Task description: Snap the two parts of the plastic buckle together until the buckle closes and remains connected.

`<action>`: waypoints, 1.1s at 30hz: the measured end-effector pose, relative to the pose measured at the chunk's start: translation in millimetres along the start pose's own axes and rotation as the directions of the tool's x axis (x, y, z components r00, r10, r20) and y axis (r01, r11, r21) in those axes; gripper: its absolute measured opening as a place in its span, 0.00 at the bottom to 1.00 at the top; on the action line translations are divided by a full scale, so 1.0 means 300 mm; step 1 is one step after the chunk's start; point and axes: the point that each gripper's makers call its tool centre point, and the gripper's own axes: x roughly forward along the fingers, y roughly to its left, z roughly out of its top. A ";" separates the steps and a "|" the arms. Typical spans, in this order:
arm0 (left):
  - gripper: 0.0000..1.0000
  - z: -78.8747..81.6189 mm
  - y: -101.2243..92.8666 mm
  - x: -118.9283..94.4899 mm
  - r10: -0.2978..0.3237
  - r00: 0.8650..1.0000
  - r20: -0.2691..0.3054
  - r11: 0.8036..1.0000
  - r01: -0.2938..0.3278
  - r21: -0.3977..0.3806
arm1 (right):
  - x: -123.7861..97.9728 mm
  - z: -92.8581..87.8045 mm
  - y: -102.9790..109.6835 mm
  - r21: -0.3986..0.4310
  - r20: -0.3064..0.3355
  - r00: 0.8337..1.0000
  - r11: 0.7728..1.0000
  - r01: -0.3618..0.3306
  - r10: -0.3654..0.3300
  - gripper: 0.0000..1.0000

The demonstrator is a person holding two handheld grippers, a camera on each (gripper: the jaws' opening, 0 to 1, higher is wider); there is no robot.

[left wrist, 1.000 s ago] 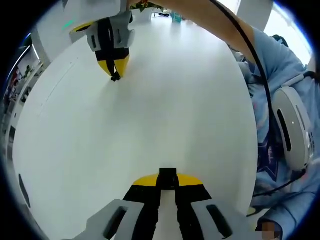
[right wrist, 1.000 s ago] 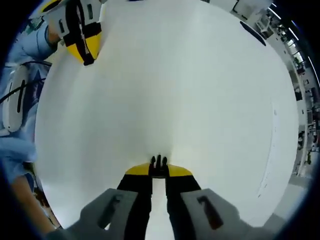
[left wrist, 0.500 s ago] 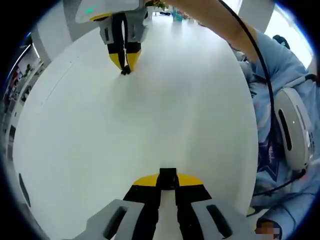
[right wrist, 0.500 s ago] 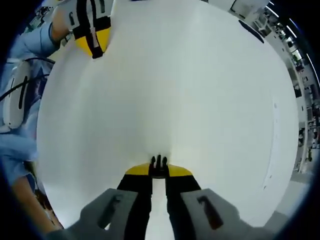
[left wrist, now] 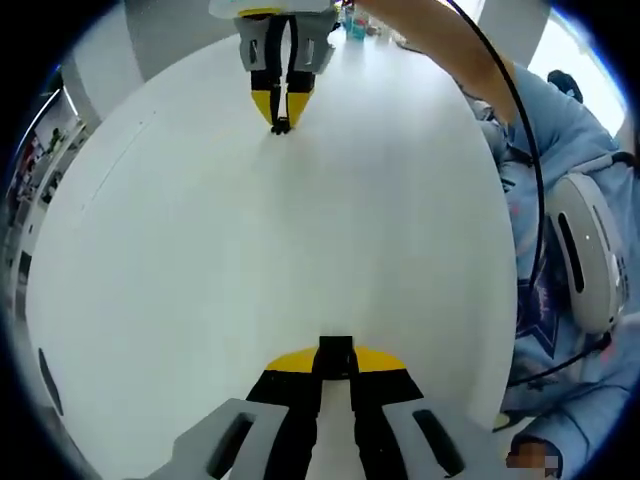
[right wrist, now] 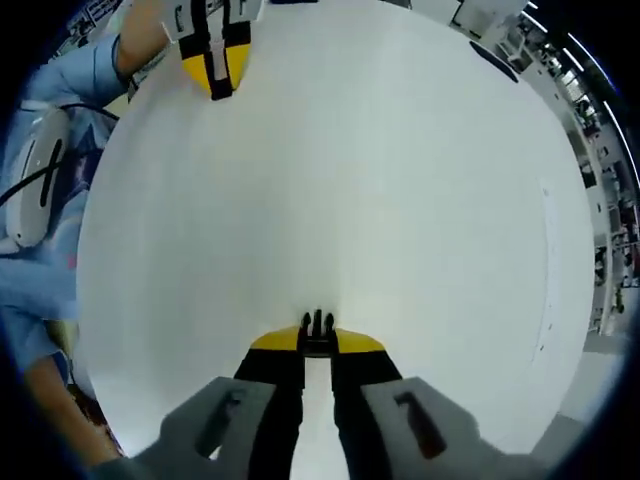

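In the left gripper view my left gripper (left wrist: 335,352) is shut on the black socket half of the buckle (left wrist: 335,348), held low over the white table (left wrist: 250,250). Far across the table the right gripper (left wrist: 281,122) points back toward me, with the small black pronged half (left wrist: 281,127) at its tip. In the right gripper view my right gripper (right wrist: 318,332) is shut on the pronged buckle half (right wrist: 318,324), its three prongs sticking forward. The left gripper (right wrist: 220,85) sits at the far top left, shut, yellow-tipped. The two halves are well apart.
A person in a light blue sleeve (left wrist: 560,130) stands along the table's side, with a white headset-like device (left wrist: 585,255) and a black cable (left wrist: 500,90) hanging there. Shelving and room clutter (right wrist: 590,90) lie beyond the table's far edge.
In each view the other gripper has drifted rightward along the top, coming closer to facing my own jaws head-on. Both grips are unchanged.
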 end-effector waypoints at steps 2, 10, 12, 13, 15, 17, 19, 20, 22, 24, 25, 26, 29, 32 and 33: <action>0.10 -0.001 0.000 0.000 0.001 1.000 -0.002 1.000 -0.001 0.001 | 0.000 -0.010 0.014 -0.002 0.001 1.000 1.000 0.006 -0.006 0.09; 0.10 0.001 0.008 0.000 -0.002 1.000 -0.001 1.000 0.002 0.000 | 0.000 -0.023 0.045 0.010 0.010 1.000 1.000 0.006 -0.006 0.09; 0.10 0.002 0.010 0.000 -0.002 1.000 -0.001 1.000 0.002 0.001 | 0.002 -0.027 0.063 0.007 0.008 1.000 1.000 0.012 -0.012 0.09; 0.10 0.002 0.011 0.000 -0.001 1.000 -0.001 1.000 0.001 0.000 | 0.003 -0.028 0.069 0.007 0.007 1.000 1.000 0.014 -0.014 0.09; 0.10 0.003 0.012 0.001 -0.001 1.000 -0.001 1.000 0.001 0.000 | 0.002 -0.028 0.082 0.004 0.007 1.000 1.000 0.017 -0.017 0.09; 0.10 0.003 0.012 0.002 -0.001 1.000 0.000 1.000 0.001 0.000 | 0.002 -0.025 0.097 0.001 0.014 1.000 1.000 0.015 -0.015 0.09; 0.10 0.004 0.012 0.003 -0.001 1.000 0.002 1.000 0.001 0.000 | 0.002 -0.024 0.109 -0.003 0.017 1.000 1.000 0.019 -0.019 0.09; 0.10 0.004 0.012 0.004 -0.001 1.000 0.003 1.000 0.001 -0.001 | 0.000 -0.020 0.108 -0.007 0.024 1.000 1.000 0.020 -0.020 0.09; 0.10 0.005 0.012 0.004 -0.001 1.000 0.004 1.000 0.001 -0.001 | -0.002 -0.015 0.116 -0.004 0.037 0.999 1.000 0.003 -0.003 0.09; 0.10 0.005 0.013 0.005 -0.001 1.000 0.006 1.000 0.001 -0.003 | -0.007 -0.016 0.116 -0.009 0.038 0.999 1.000 0.005 -0.004 0.09; 0.10 0.006 0.013 0.005 -0.001 1.000 0.007 1.000 0.001 -0.003 | -0.008 -0.017 0.114 -0.007 0.037 0.999 1.000 0.005 -0.004 0.09; 0.10 0.006 0.012 0.005 -0.001 1.000 0.008 1.000 0.001 -0.004 | -0.009 -0.019 0.116 -0.005 0.035 0.999 1.000 0.003 -0.003 0.09; 0.10 0.007 0.010 0.007 0.000 1.000 0.006 1.000 0.000 -0.002 | -0.016 -0.024 0.119 -0.001 0.032 0.999 1.000 0.003 -0.002 0.09; 0.10 0.007 0.009 0.007 0.000 1.000 0.004 1.000 0.000 -0.002 | -0.021 -0.029 0.128 0.000 0.024 1.000 1.000 0.007 -0.007 0.09; 0.10 0.007 0.009 0.007 0.000 1.000 0.004 1.000 0.000 -0.003 | -0.023 -0.030 0.135 -0.002 0.022 1.000 1.000 0.006 -0.006 0.09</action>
